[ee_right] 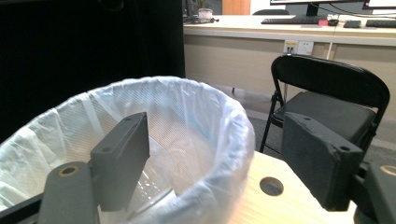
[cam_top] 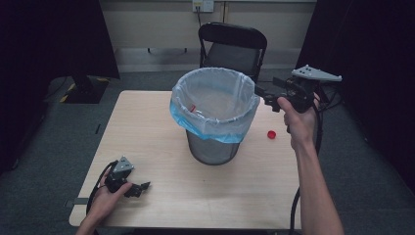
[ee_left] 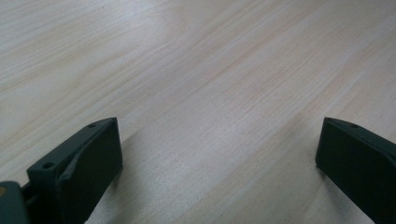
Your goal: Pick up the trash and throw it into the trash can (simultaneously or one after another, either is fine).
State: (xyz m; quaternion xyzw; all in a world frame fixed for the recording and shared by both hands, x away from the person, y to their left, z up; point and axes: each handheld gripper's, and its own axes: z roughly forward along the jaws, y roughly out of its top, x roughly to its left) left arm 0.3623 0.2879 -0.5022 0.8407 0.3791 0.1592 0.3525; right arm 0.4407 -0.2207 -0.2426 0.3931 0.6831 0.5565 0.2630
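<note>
Wastebasket (cam_top: 214, 113) stands mid-surface (cam_top: 147, 142), lined for scraps. Right hand-held gripper (cam_top: 260, 91), jaws apart and empty, hovers at its rim, probably after dropping something in; left hand-held gripper (cam_top: 142, 186) rests open nearby.

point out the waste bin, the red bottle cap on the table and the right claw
waste bin (cam_top: 213, 150), high view, on its bare mesh wall below the liner
red bottle cap (cam_top: 271, 134), high view, on its top
right claw (cam_top: 263, 96), high view, midway between its fingertips
</note>
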